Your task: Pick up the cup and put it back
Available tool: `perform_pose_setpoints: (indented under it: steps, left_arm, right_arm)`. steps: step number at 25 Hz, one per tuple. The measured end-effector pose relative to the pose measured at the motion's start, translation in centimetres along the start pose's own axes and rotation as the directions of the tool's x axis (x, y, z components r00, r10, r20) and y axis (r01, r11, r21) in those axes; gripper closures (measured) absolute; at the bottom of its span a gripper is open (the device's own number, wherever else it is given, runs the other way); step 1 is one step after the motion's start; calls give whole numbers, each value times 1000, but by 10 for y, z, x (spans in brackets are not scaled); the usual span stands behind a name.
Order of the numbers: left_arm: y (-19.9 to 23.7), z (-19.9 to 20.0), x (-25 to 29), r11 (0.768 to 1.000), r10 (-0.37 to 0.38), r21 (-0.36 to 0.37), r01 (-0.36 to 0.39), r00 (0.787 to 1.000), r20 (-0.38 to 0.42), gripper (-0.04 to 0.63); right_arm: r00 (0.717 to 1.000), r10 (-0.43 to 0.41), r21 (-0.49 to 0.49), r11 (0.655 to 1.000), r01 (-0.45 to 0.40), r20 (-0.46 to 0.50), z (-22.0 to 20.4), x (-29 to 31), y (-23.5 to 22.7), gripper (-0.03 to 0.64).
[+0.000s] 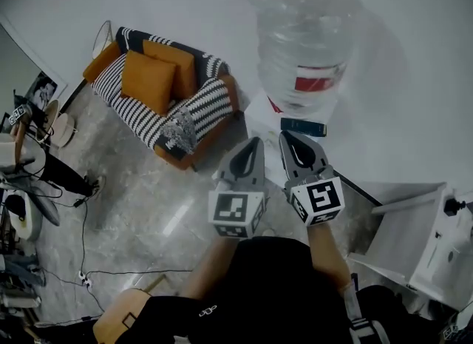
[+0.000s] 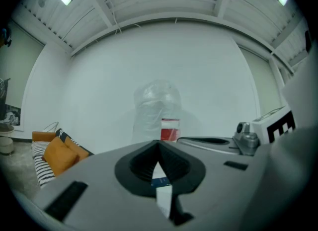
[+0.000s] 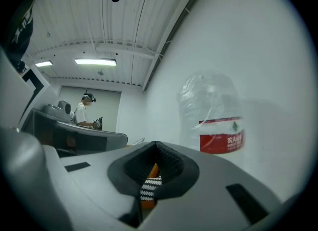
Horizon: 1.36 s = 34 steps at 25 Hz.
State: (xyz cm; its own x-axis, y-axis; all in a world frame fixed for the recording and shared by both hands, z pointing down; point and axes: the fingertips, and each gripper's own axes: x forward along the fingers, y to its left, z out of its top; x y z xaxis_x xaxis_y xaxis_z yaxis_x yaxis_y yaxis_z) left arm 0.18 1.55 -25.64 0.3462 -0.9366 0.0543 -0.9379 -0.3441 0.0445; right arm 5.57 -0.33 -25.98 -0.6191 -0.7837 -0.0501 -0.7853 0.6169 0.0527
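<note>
Nearest the camera, the person's dark sleeves fill the bottom edge and hide the handles under both marker cubes [image 1: 237,214]. The left claw [image 1: 255,144] has its jaws pressed together at the tips, with nothing between them, and the right claw [image 1: 287,137] is closed and empty in the same way. The two sit just beside each other.

The cup cannot be made out in any view.

Beyond the tips, a dark blue box [image 1: 303,126] lies on a white stand [image 1: 260,117]; its print is too small to read. A big clear water bottle [image 1: 303,39] stands above it, blurred against the white wall [image 1: 414,54]. Its red label [image 3: 221,135] reads 农夫山泉.

To the left is a striped armchair [image 1: 207,102] with orange cushions [image 1: 148,80], and cables [image 1: 81,217] trail over the floor. White furniture [image 1: 414,239] is cut off at the right edge. Far off, another person [image 3: 84,110] stands.
</note>
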Motion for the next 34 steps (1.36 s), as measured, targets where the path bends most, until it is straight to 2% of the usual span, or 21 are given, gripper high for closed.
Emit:
perform_pose_setpoints:
  steps: [5,11,34]
  left_arm:
    - [5,2,3,1000,11,-5,-11,1000,0,583]
    - [7,-15,6,999,26,-22,-26,999,-28,583]
    - [-6,-18,6,999,31,-18,-31,999,-13,583]
  right_arm:
    - [999,30,6,1000,-30,-29,-5,2,4,606]
    - [997,41,4,999,-41,-65,-21,2,4,606]
    - [998,37,-20,999,-38,-44,-17,-6,-4,606]
